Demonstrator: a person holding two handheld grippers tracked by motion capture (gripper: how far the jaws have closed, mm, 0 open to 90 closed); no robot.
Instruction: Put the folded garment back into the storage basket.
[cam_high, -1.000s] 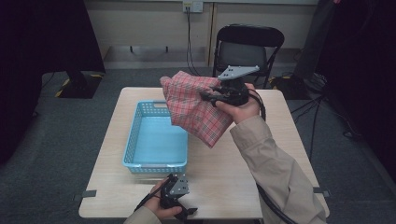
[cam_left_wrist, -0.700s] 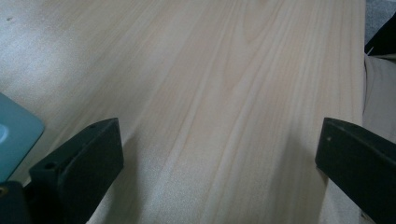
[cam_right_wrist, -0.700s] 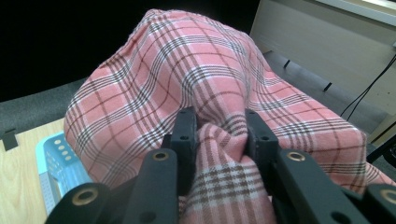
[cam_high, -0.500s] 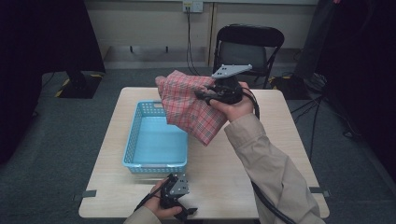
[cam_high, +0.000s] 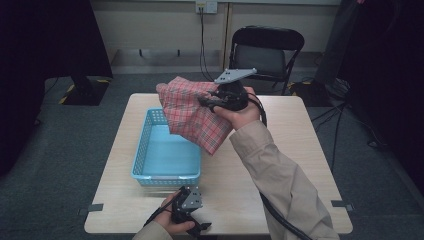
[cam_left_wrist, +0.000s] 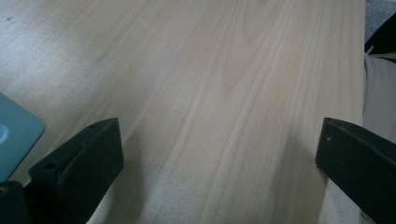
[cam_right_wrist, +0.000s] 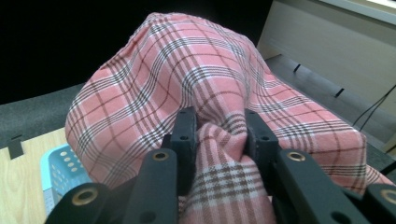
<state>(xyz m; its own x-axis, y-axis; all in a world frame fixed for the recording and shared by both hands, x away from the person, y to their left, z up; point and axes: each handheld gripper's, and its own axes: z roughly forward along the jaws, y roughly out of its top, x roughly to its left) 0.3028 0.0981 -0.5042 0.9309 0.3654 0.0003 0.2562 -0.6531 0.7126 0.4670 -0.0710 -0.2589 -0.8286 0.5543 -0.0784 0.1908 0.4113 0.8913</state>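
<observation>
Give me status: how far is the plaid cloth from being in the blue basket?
Done: the right gripper is shut on the plaid cloth, lifted clear of the table. In hand: the cloth hangs above the far right corner of the blue basket, its lower end draped past the rim. Left: lower and release it inside; the basket looks empty. The left gripper sits open over the near table edge, holding nothing.

cloth (cam_high: 192, 115) hides basket's (cam_high: 145, 172) far corner

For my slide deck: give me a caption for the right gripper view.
Right gripper pinching a bunched fold of pink plaid cloth above the light-blue plastic basket.
</observation>
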